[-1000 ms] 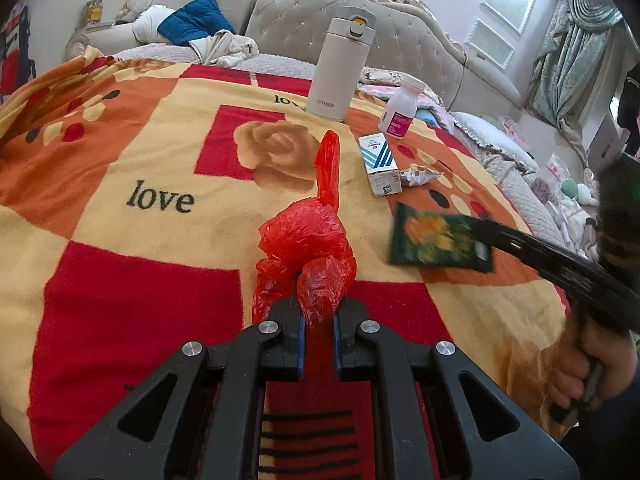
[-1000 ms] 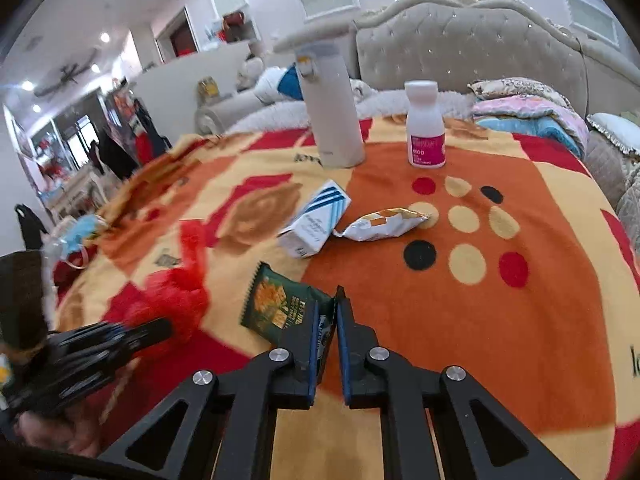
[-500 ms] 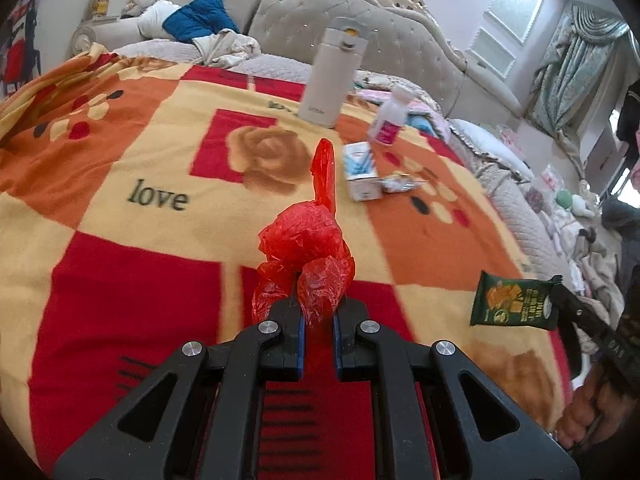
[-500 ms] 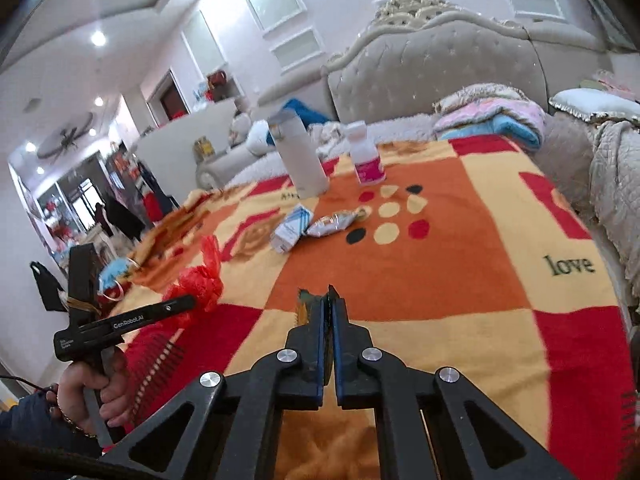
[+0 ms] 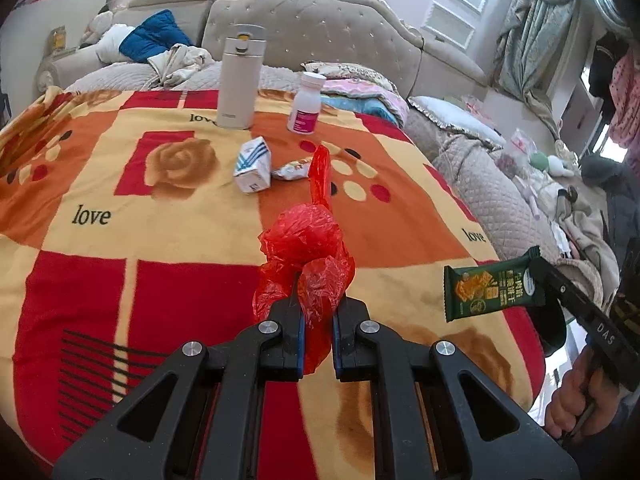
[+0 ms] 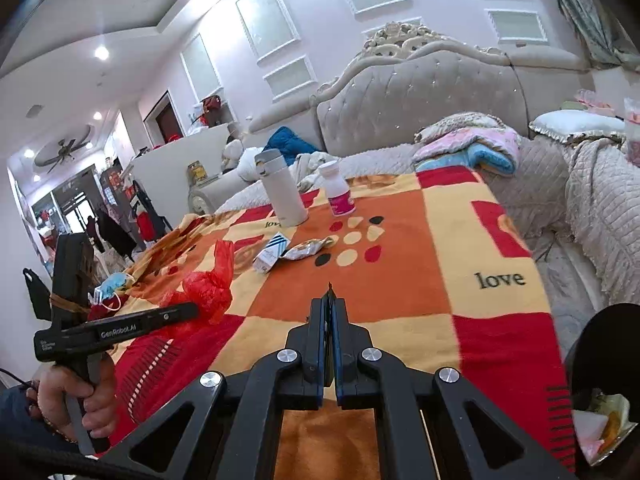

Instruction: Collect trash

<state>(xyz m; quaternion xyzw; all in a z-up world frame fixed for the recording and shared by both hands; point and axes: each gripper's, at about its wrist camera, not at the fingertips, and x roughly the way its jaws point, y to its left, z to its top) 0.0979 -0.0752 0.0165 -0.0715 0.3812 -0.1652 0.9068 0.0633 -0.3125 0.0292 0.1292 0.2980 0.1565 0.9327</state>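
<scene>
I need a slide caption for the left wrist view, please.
Left gripper clamps a crumpled red plastic bag while the right gripper carries a green cracker wrapper.

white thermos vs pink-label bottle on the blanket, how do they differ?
The white thermos is taller than the pink-label bottle. The thermos has a plain pale body with a flip-style lid; the bottle has a round white cap and a pink label. The thermos stands to the left in both views, the bottle to the right. Both stand upright at the far end of the blanket.
</scene>
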